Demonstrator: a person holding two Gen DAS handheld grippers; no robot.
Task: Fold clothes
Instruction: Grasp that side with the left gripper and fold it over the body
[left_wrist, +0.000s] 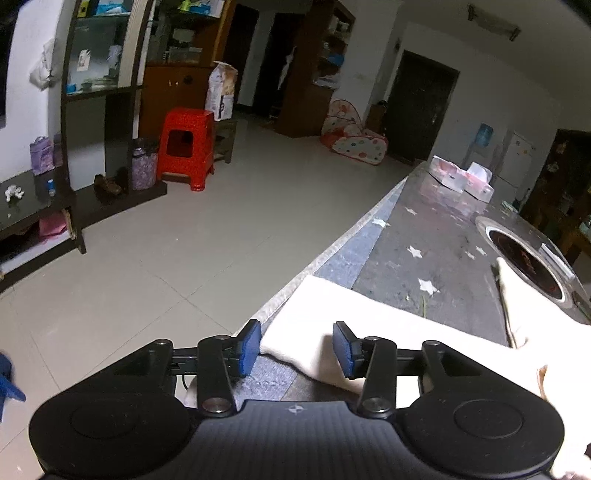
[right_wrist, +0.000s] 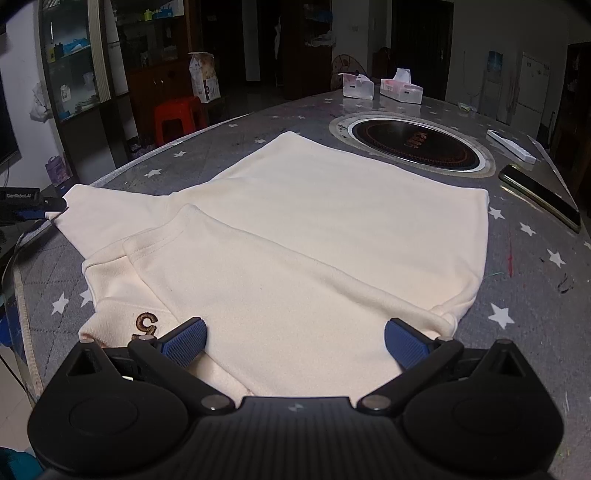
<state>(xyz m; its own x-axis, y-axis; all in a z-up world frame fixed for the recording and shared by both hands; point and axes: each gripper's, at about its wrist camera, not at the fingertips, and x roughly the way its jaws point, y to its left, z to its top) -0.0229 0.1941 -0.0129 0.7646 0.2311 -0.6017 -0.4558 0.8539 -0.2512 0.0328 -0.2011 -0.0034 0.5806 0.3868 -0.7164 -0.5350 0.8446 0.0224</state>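
A cream shirt (right_wrist: 332, 221) lies flat on the grey star-patterned table cover (right_wrist: 517, 280), with its near side folded over the body and a brown embroidered letter (right_wrist: 146, 321) at the near left. My right gripper (right_wrist: 295, 343) hovers low over the near edge of the fold, open wide, its blue pads (right_wrist: 186, 341) clear of the cloth. My left gripper (left_wrist: 297, 347) is open at the table's left edge. The end of the shirt's sleeve (left_wrist: 310, 332) lies between its pads without being pinched. In the right wrist view the left gripper (right_wrist: 33, 210) shows at the far left beside the sleeve end.
A round hob (right_wrist: 413, 147) is set into the table beyond the shirt. Two tissue boxes (right_wrist: 400, 90) stand at the far edge, with a dark phone (right_wrist: 539, 201) and a white bar (right_wrist: 511, 146) on the right. Left of the table edge are tiled floor and a red stool (left_wrist: 186, 147).
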